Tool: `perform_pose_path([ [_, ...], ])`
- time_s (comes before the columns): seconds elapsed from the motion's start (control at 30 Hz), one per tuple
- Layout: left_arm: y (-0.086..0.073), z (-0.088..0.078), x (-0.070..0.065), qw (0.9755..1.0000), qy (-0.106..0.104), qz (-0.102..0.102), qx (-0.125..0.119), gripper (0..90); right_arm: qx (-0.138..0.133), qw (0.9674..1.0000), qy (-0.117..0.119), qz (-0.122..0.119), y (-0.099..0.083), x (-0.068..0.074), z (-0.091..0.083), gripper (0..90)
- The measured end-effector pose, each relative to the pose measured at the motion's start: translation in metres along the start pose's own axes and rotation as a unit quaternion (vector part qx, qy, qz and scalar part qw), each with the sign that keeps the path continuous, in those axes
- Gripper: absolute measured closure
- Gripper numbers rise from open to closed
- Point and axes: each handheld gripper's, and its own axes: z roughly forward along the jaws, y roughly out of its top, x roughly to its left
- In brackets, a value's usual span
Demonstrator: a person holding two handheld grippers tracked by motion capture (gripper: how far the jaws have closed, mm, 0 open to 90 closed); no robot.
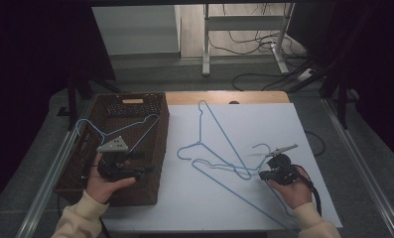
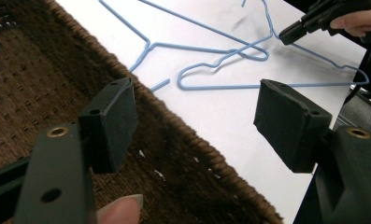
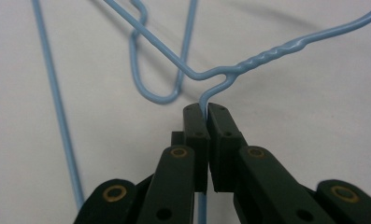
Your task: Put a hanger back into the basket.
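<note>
The right gripper point(image 3: 206, 108) is clamped on the shoulder wire of a blue wire hanger point(image 3: 248, 63), just below the twisted neck, and this near hanger lies on the white table sheet point(image 1: 264, 124) with its hook overlapping a second blue hanger point(image 1: 212, 129) beside it. It looks light and thin, springy rather than rigid, so it will likely flex and swing when lifted from one point, and the smooth coating may let it turn between the pads. A hold near the twist, where the wire is doubled and stiffest, seems the surest place, though the tangle with its neighbour could drag that one along. The left gripper point(image 2: 197, 116) hovers with jaws wide and empty over the edge of the brown woven basket point(image 1: 157, 148), where a third hanger point(image 1: 116, 130) rests
</note>
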Motion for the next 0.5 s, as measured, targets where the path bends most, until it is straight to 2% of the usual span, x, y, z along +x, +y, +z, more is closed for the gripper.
perform_pose_path([
  [0.03, 0.001, 0.001, -0.001, 1.0000, -0.001, 0.001, 0.000, 29.8, -0.005, 0.9999, 0.005, -0.009, 0.001, 0.000, -0.003, 87.1],
  [0.27, 0.003, 0.003, -0.006, 0.9999, -0.007, 0.009, 0.003, 29.9, -0.034, 0.9983, 0.042, -0.024, 0.001, -0.003, -0.015, 87.3],
  [0.5, 0.007, 0.005, -0.010, 0.9998, -0.007, 0.016, 0.003, 30.2, -0.065, 0.9935, 0.075, -0.054, 0.003, -0.002, -0.025, 87.3],
])
